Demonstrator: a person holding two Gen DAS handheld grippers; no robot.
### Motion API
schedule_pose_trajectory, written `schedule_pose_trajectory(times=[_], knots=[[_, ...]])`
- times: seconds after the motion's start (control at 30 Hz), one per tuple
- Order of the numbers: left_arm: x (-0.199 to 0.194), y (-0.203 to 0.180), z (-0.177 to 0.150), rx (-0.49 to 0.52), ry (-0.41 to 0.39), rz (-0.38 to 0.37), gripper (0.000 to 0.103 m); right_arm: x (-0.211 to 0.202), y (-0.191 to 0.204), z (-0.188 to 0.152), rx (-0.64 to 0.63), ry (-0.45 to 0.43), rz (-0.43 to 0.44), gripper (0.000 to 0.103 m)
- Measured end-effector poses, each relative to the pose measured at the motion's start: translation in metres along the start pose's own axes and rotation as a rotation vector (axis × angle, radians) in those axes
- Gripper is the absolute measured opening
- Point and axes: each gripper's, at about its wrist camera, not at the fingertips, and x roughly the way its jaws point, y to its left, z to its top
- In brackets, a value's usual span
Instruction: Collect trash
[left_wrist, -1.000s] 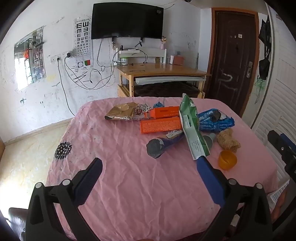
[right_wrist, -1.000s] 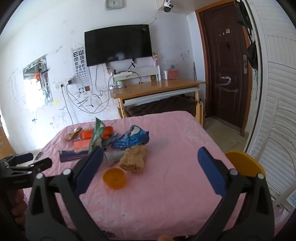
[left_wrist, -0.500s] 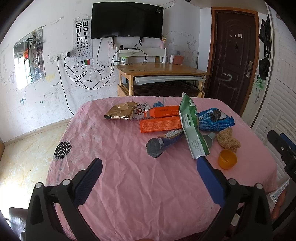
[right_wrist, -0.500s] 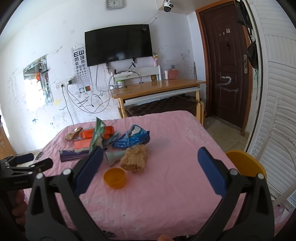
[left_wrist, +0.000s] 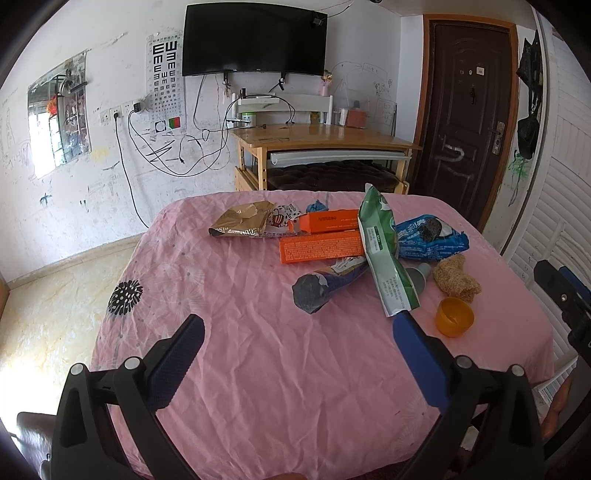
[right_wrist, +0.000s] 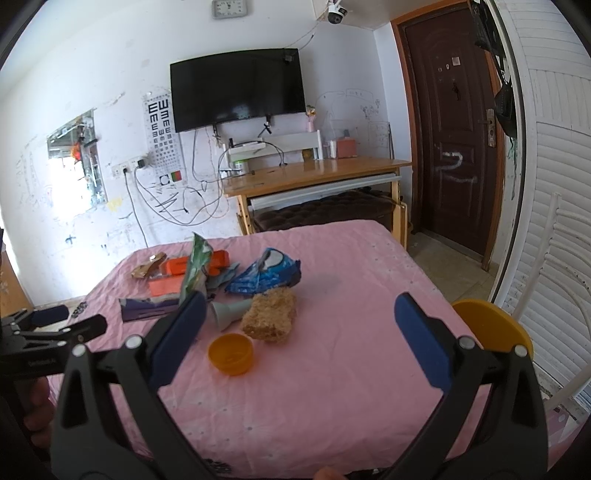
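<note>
Nothing is collected yet: my left gripper (left_wrist: 295, 328) and right gripper (right_wrist: 299, 306) both hang spread and empty over the pink table (left_wrist: 258, 369). The trash pile (left_wrist: 332, 247) lies at 1 o'clock; I judge the orange cup (right_wrist: 231, 353) nearest, needing a low right-hand reach.

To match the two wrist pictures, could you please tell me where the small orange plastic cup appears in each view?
Left wrist view: the small orange plastic cup sits right of centre, beyond the right finger.
Right wrist view: the cup sits left of centre, between the fingers.
Shared landmark: the brown fibrous sponge block just behind it.
</note>
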Motion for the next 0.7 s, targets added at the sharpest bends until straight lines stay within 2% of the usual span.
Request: schedule_pose_trajectory(times=[0.7], knots=[[0.0006,-0.0002,0.0004,-0.001,0.004,-0.002,0.097,0.0001,0.0045,-0.0023,0.002,0.000,0.002,0.099]])
